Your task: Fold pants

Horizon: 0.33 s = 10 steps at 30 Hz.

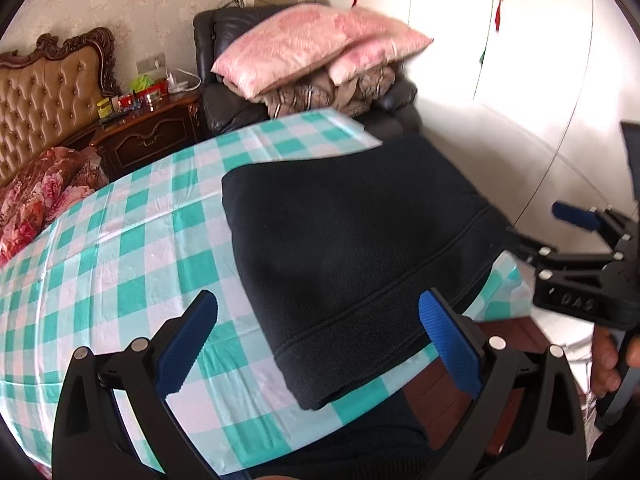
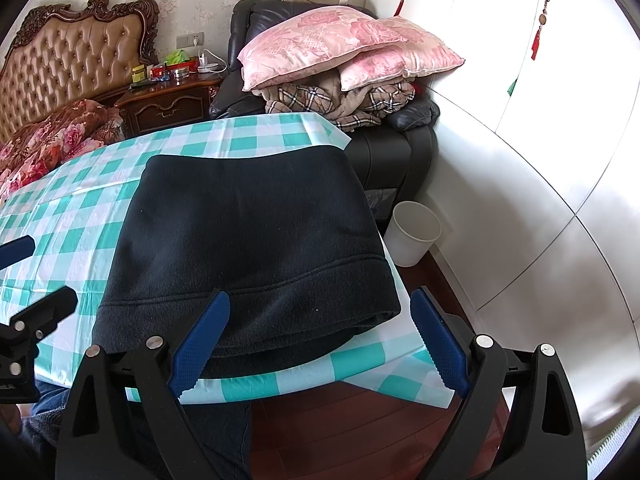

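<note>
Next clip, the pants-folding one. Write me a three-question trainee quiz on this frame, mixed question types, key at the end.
1. True or false: the left gripper is shut on the dark pants.
2. Multiple choice: the pants lie on (A) bare wood, (B) a green-and-white checked tablecloth, (C) a pink pillow.
3. Fill in: on the floor beyond the table's right corner stands a white ____.

Key
1. False: both the left gripper and the right gripper are open, holding nothing.
2. B
3. bin; the pink pillows sit on the black armchair behind.
</note>
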Available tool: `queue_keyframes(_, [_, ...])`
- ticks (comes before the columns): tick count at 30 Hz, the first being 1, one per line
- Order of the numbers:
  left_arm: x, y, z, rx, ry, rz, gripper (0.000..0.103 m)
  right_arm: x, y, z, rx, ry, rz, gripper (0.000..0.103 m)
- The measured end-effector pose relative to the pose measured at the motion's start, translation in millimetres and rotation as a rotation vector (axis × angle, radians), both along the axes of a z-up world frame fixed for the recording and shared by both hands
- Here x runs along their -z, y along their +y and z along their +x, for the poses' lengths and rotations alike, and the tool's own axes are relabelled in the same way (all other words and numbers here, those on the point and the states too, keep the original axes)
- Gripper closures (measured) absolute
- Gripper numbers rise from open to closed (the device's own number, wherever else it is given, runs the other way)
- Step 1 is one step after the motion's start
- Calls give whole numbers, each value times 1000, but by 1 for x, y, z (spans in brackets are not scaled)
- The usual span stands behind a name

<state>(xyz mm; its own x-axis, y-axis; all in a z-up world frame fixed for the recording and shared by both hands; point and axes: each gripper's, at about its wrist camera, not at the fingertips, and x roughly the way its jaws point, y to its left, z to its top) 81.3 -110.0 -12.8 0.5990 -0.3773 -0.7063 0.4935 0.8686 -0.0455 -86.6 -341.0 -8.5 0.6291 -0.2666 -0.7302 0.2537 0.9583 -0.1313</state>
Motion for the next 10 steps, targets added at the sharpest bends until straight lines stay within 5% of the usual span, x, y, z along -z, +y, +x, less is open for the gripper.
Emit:
queue_keyframes(6, [0,4,4,53,55,-73,2,5,2,-1,0,-7,9,15])
queue_keyframes(10, [-9,20,1,49,-5,-88,2,9,-1,-1,5,-37,44,15])
